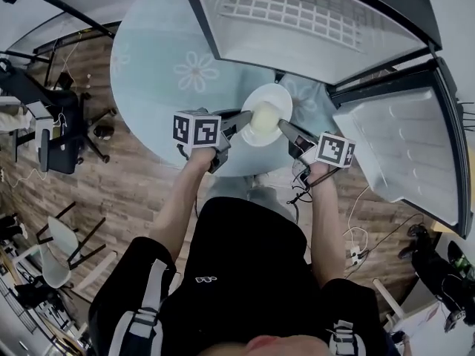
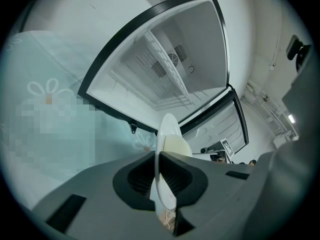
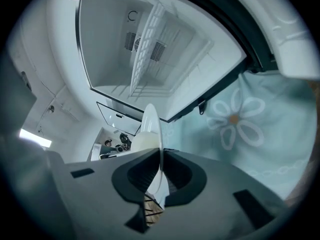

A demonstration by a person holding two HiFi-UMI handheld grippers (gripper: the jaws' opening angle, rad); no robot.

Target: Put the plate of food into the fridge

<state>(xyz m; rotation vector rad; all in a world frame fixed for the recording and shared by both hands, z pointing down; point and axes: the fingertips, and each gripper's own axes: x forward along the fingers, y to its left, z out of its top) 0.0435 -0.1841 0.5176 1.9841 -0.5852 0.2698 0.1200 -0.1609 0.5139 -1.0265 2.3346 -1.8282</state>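
Left claw [image 1: 239, 119] and right claw [image 1: 286, 129] are each clenched on opposite rims of the plate [image 1: 276, 97], held in the air before the open fridge [image 1: 326, 47]. Such thin edge grips risk tilt: uneven hands could slide the food [image 1: 263, 117] off. Plate holds 1 pale mound; the fridge's wire shelf [image 1: 286, 10] looks bare.

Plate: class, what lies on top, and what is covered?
A pale food mound sits on the white plate; the left gripper and right gripper cover its side rims.

Arms outstretched, left claw [image 1: 247, 118] and right claw [image 1: 283, 125] clamped on plate [image 1: 276, 93].
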